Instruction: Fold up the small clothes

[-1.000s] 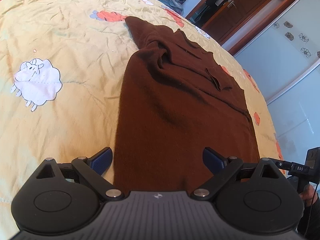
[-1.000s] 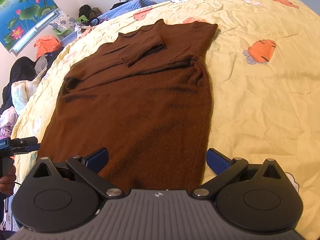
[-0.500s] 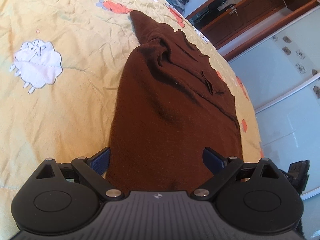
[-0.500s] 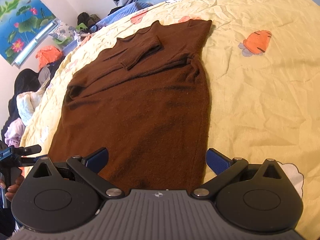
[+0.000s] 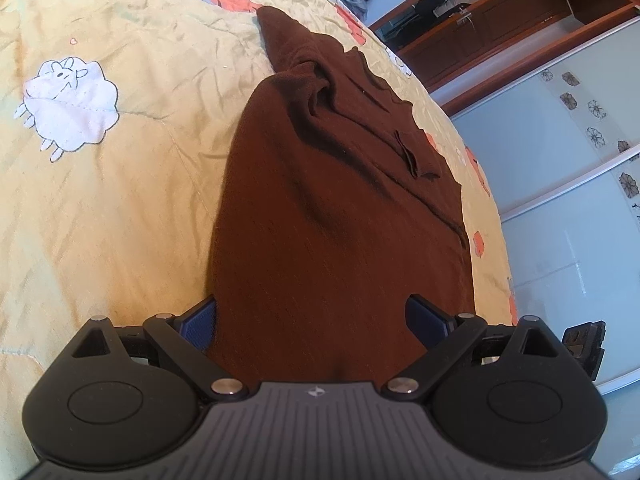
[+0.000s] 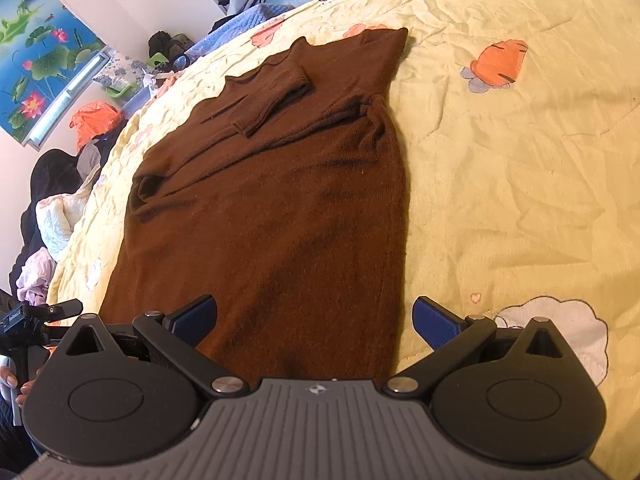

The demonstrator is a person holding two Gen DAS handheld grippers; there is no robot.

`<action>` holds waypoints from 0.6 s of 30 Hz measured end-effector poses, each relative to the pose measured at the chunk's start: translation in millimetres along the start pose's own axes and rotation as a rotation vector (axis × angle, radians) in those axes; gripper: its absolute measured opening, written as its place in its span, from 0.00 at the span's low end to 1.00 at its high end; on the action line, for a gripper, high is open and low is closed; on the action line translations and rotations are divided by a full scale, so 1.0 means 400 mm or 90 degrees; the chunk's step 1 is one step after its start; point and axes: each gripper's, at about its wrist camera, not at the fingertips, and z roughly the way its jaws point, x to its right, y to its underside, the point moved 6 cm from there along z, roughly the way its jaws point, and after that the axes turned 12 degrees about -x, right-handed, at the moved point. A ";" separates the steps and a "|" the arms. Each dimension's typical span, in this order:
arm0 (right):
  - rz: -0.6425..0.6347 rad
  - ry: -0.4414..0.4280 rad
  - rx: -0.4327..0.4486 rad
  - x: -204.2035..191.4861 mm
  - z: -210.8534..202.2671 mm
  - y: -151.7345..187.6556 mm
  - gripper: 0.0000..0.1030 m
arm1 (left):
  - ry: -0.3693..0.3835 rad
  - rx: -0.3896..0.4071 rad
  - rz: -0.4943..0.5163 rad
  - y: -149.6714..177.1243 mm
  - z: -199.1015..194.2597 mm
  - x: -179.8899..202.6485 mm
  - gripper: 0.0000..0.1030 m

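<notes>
A brown knit sweater (image 5: 336, 216) lies flat on a yellow bedspread (image 5: 120, 200), sleeves folded across its chest, hem nearest me. It also shows in the right wrist view (image 6: 272, 208). My left gripper (image 5: 312, 320) is open and empty, low over the hem near the sweater's left corner, its fingers astride the cloth. My right gripper (image 6: 316, 320) is open and empty over the hem near the right corner. The hem edge itself is hidden under both gripper bodies.
The bedspread (image 6: 500, 160) has sheep (image 5: 72, 104) and orange prints. A white wardrobe (image 5: 560, 200) stands past the bed's right edge. Piles of clothes (image 6: 52, 208) lie beside the bed's left edge. The other gripper shows at the view edge (image 6: 28, 316).
Both grippers have moved down and closer to the sweater's hem. The left view has tilted more toward the wardrobe side. Both stay open.
</notes>
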 end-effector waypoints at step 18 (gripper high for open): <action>0.075 -0.072 0.014 0.043 -0.025 0.010 1.00 | 0.054 -0.010 -0.037 0.017 -0.008 -0.021 0.95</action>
